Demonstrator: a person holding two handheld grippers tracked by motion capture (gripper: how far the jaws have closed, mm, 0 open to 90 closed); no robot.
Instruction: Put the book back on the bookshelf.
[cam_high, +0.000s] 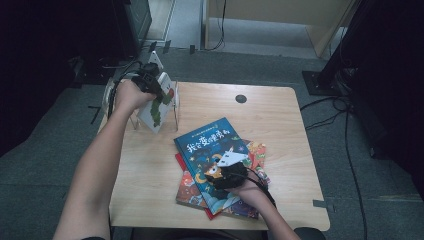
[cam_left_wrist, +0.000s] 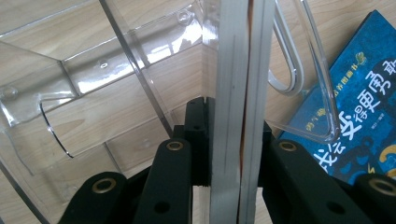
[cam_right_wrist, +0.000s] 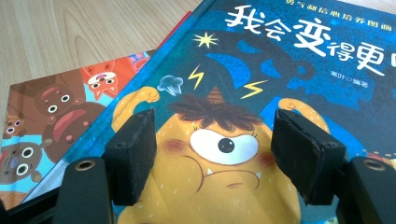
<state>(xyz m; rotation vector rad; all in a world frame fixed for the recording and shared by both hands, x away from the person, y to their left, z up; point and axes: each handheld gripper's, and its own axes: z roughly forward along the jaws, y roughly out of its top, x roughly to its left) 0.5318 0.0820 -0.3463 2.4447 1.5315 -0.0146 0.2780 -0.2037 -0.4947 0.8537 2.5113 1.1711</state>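
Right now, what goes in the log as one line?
left tool: shut on white book at clear rack | right tool: open over blue book

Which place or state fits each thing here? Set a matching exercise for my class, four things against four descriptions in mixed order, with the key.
Things
1. white book
2. blue book
3. clear acrylic rack
4. right gripper

Descriptions
A. lies on top of the stack of books
B. stands at the far left corner of the table
C. held upright, clamped between the left gripper's jaws
D. jaws open, low over the one-eyed yellow monster on a cover

Pairs: 1-C, 2-A, 3-B, 4-D
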